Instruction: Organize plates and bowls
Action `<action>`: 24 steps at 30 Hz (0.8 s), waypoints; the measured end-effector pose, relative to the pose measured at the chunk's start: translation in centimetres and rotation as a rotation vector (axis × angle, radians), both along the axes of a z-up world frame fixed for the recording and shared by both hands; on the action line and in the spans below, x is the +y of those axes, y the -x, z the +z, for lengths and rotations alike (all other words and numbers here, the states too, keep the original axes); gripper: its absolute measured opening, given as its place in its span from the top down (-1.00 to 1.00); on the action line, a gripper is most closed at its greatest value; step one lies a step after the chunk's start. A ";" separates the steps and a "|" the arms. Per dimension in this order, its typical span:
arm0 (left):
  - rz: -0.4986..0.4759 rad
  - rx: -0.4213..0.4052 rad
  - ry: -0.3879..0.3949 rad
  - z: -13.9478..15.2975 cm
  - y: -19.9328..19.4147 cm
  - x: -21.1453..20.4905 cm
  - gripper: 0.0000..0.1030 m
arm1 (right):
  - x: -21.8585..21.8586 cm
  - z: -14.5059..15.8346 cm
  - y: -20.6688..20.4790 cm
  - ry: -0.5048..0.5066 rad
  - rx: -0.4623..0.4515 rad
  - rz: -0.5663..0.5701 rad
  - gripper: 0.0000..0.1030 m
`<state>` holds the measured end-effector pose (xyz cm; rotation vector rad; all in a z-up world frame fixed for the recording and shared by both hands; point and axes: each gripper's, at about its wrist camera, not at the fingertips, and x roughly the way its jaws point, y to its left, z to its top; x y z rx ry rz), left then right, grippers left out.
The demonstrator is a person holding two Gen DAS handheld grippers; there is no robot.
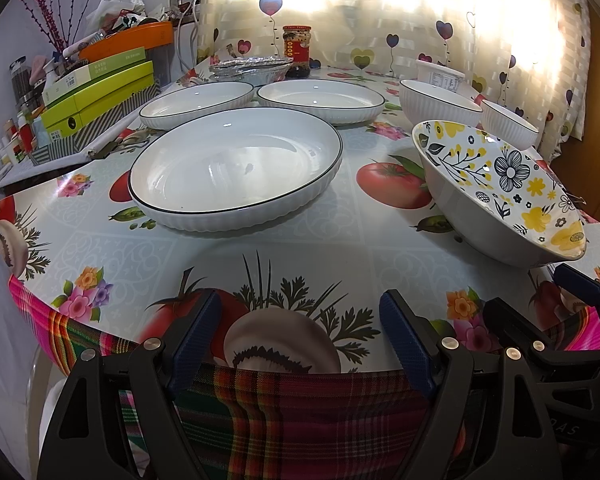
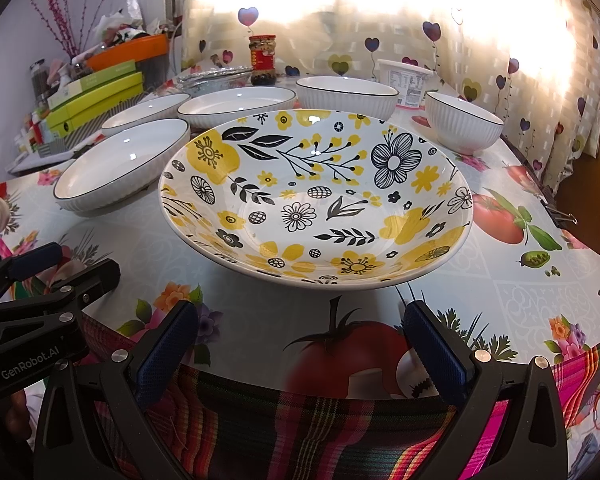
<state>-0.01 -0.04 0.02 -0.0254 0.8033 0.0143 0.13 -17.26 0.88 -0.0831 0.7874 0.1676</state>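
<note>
From the left wrist, the left gripper (image 1: 300,336) hangs at the table's (image 1: 292,248) near edge with its jaws wide apart and nothing between them; straight ahead sits the near plate (image 1: 236,168), two more plates (image 1: 198,103) (image 1: 320,100) behind it, and the floral bowl (image 1: 500,192) off to the right, looking tipped by the lens. From the right wrist, the right gripper (image 2: 300,344) is likewise spread and empty, aimed at the floral bowl (image 2: 316,200), which lies just beyond its fingertips. This view shows the bowl's whole inside and both white bowls (image 2: 346,96) (image 2: 464,122) clearly, where the left view crowds them at the side; the left view gives the plates in full. The risk I see: the bowl's flared, glossy rim could slip from a pinch, and the shiny cloth may let a nudged dish slide, while the two grippers sit close enough to knock together
</note>
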 end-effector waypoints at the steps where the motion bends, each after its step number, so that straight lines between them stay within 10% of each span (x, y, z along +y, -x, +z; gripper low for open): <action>1: 0.000 0.000 0.001 0.0 0.0 0.0 -0.58 | 0.0 0.0 0.0 0.001 0.001 0.000 -1.00; 24: 0.128 -0.110 -0.019 4.7 4.3 3.6 -0.58 | 2.2 2.5 1.5 -0.021 -0.001 0.105 -1.00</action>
